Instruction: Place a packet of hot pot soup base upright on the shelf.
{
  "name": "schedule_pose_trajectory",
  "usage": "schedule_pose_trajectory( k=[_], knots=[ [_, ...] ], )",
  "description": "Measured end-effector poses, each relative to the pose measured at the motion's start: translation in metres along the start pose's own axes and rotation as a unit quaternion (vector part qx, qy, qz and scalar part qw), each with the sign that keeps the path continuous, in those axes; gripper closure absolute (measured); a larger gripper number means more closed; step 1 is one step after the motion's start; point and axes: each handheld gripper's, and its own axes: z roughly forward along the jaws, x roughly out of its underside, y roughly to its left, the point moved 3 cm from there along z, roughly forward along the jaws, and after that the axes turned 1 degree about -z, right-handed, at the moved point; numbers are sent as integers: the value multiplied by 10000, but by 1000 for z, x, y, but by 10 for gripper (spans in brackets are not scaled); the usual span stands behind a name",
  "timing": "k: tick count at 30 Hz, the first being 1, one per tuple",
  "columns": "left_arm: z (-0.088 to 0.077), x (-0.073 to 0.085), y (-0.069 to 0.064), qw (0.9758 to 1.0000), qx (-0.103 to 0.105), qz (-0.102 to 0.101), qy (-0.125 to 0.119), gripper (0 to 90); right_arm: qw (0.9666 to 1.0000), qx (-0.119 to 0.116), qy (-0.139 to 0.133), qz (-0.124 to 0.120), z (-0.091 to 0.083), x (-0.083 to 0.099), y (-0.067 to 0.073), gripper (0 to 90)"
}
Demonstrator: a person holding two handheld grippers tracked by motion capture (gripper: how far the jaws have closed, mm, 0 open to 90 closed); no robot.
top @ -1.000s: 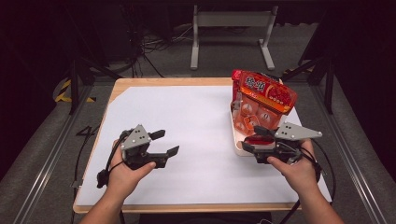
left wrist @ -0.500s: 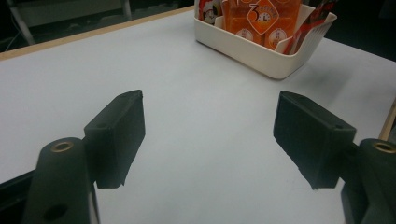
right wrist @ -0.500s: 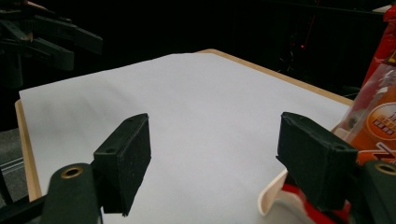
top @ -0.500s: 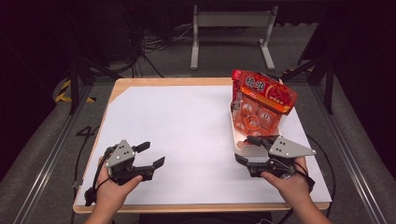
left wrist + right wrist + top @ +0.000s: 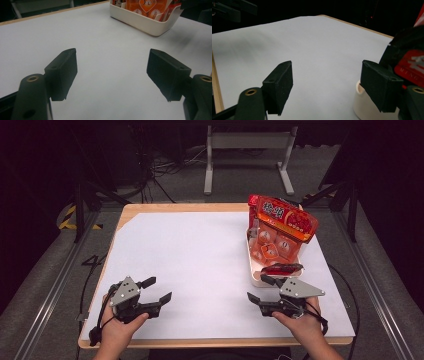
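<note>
On the desk [image 5: 200, 265], covered by a white sheet, the left hand-held gripper [image 5: 159, 290] sits low at about 8 o'clock in the high view, near the front edge. Its jaws stand wide apart with nothing between them; in the left gripper view they frame bare white sheet, pads [image 5: 65, 72] clear of everything. From this hand-held gripper the tray [image 5: 140, 21] lies well apart, up toward 1 o'clock.

The right hand-held gripper [image 5: 260, 289] rests at about 4 o'clock in the high view, jaws pointing left across the desk and spread wide, holding nothing. In the right gripper view its pads [image 5: 283, 86] have empty sheet between them, and the tray's white rim [image 5: 362, 105] shows just behind the right-hand jaw.

The tray [image 5: 255, 275] stands at about 2 o'clock on the desk, near the right edge, just beyond the right hand-held gripper, at its 12 o'clock. It holds orange packets [image 5: 272, 245]; a red bag [image 5: 285, 217] leans over its far end, and a dark red packet [image 5: 282, 268] lies across its near end, close above the jaws but apart from them.
</note>
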Motion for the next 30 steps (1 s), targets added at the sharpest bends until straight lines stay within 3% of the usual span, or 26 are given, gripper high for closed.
schedule_pose_trajectory(
  k=[10,21,25,30],
  knots=[
    [7,18,11,9999,-117,-3,47,256,9997,192,170,-20,-2,25,-4,269],
    [10,24,13,10000,-85,-47,18,252,9996,185,123,163,1,29,-6,259],
    [10,24,12,10000,-22,15,40,253,9998,186,74,84,0,28,-6,258],
    [12,26,16,9998,-13,-164,86,253,9997,153,110,125,6,28,-9,252]
  ],
)
